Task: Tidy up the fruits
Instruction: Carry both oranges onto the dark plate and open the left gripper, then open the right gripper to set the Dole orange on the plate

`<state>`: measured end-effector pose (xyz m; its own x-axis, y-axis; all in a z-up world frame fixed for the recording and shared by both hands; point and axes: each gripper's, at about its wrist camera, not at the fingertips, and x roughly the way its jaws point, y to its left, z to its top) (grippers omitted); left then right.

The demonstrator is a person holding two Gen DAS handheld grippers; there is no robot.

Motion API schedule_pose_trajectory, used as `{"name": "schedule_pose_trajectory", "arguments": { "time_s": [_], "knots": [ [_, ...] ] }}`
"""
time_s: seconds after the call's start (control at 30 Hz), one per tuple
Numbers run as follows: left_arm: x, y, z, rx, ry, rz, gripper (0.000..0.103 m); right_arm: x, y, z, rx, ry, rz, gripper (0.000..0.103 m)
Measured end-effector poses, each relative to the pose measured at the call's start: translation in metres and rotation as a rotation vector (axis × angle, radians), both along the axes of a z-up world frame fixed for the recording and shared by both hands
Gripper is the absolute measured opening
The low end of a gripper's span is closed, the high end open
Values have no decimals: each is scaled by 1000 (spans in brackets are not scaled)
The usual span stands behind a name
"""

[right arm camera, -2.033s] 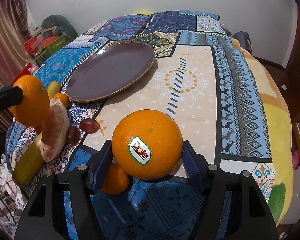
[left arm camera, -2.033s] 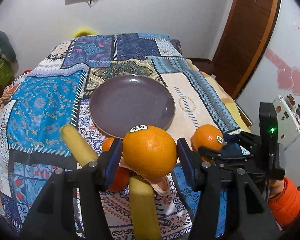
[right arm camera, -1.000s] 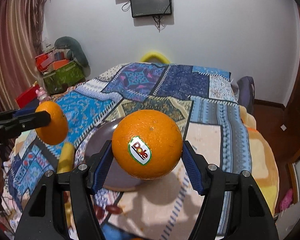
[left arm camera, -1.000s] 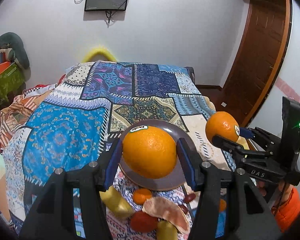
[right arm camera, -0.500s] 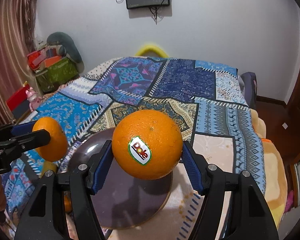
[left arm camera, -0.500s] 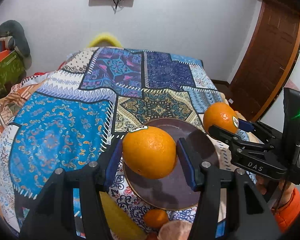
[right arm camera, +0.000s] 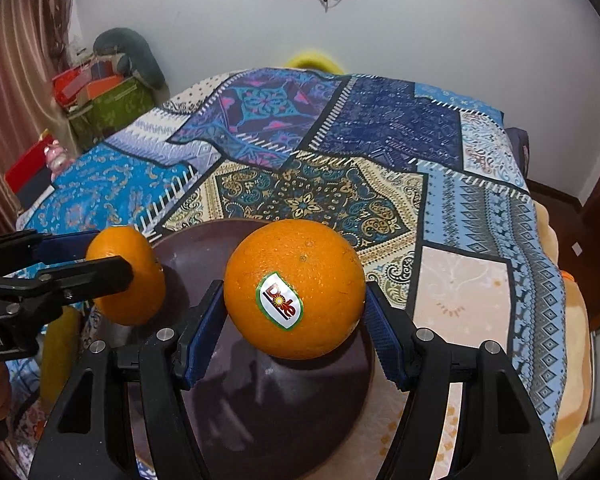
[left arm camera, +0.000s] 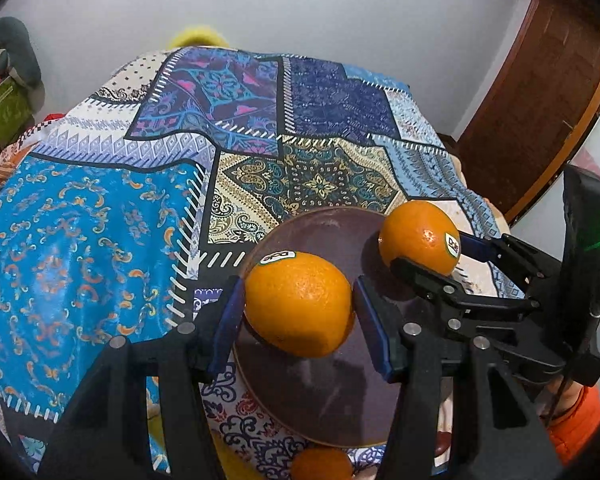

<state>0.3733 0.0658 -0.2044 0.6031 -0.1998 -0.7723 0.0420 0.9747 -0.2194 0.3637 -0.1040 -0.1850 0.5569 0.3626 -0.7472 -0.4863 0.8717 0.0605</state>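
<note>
My left gripper [left arm camera: 300, 312] is shut on an orange [left arm camera: 298, 304] with a sticker on top, held just above the dark purple plate [left arm camera: 332, 396]. To its right the right gripper [left arm camera: 430, 256] grips a second orange [left arm camera: 418, 236] over the plate's far right rim. In the right wrist view that gripper [right arm camera: 294, 304] clamps its stickered orange [right arm camera: 294, 288] above the plate [right arm camera: 300, 396]. The left gripper [right arm camera: 120, 268] with its orange [right arm camera: 130, 276] hangs at the left over the plate's edge.
The plate lies on a patchwork cloth [left arm camera: 100, 220] covering a bed. A small orange fruit [left arm camera: 320, 464] lies in front of the plate. A yellow fruit [right arm camera: 60, 348] sits left of the plate. A wooden door [left arm camera: 540, 112] stands at the right. Boxes [right arm camera: 100, 100] pile up at the left.
Both grippers have come down and forward with their oranges, from above the loose fruit to close over the plate. The plate now fills the space under both oranges.
</note>
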Motion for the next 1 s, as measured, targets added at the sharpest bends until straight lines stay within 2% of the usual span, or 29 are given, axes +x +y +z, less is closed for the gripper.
{"name": "schedule_pose_trajectory", "arguments": {
  "time_s": [0.43,0.53,0.67,1.0],
  "knots": [
    [9,1,-5,-12,18,34,57,6,9,-11,-65,13,17,66],
    [5,2,0,-8,8,55,64,5,9,-11,-62,17,19,67],
    [-5,2,12,7,-11,66,66,-2,7,-2,-59,0,10,71],
    [-61,5,51,88,-74,69,66,-45,-8,33,-41,-39,0,71]
  ]
}}
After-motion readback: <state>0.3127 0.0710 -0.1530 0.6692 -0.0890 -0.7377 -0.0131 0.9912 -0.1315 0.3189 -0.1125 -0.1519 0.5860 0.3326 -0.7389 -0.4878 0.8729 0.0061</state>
